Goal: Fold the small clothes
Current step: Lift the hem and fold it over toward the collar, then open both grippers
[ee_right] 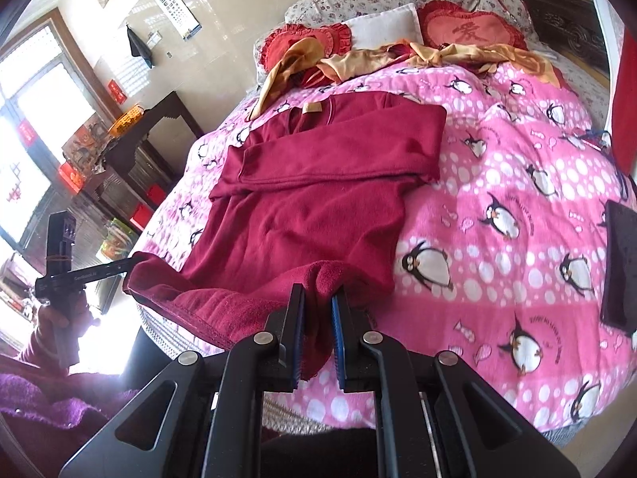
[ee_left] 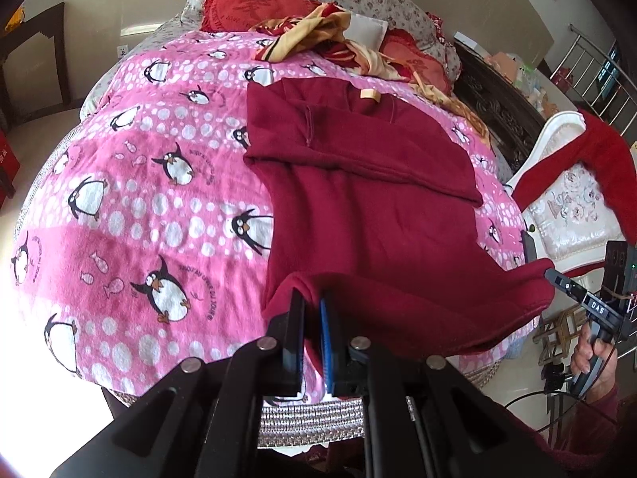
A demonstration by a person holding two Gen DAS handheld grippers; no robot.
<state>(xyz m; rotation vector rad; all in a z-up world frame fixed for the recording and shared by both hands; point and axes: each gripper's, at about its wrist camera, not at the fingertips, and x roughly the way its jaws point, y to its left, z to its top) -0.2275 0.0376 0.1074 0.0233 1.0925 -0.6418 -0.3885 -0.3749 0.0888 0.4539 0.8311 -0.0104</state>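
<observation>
Dark red fleece sweater (ee_left: 370,215) lies flat on pink penguin-print fleece blanket (ee_left: 131,207), sleeves already crossed over chest, collar toward pillows. My left gripper (ee_left: 312,302) clamps one hem corner, right gripper (ee_right: 318,298) clamps other (both jaws closed on cloth). Hem lifted off blanket between them. I'd carry both corners level toward collar, keep hem taut, lay edge square across sleeves.

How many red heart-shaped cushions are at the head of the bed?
2. One cushion lies on the left by the floral pillow, partly under the yellow cloth; the other cushion lies to the right. More may be hidden.
</observation>
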